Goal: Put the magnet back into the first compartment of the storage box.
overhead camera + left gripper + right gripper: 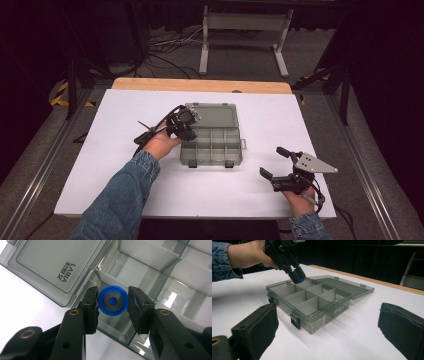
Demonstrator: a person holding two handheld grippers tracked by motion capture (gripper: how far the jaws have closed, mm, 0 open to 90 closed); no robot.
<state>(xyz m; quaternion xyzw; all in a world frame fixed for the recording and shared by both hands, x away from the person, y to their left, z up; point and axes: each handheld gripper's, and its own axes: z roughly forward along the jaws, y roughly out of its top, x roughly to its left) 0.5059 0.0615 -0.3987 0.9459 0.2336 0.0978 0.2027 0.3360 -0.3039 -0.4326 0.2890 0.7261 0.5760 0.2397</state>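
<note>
Blue ring [112, 300] with a grey metal washer-like centre sits clamped between the pads of the left tongs [113, 305], one pad on each side of its rim, hole facing the camera. It hangs above the open organizer box [212, 146], over a compartment at the back-left corner, right next to the hinge line; not touching the floor of the compartment as far as the left gripper view shows. In the right gripper view the left tongs [298, 277] point down into that same corner with a sliver of blue at the tips.

Box: smoky transparent plastic, dividers forming two rows of compartments, those in view empty, two dark latches on the front wall. Lid [212, 114] lies folded flat back on the surface, printed "LARIA" logo on it in the left gripper view.

Right tongs [274, 162] well apart from the box, near the front-right of the white surface [125, 190], jaws spread wide with nothing between them. Grey three-cornered plate [313, 163] on top. Denim sleeve [122, 197] on the left forearm.
</note>
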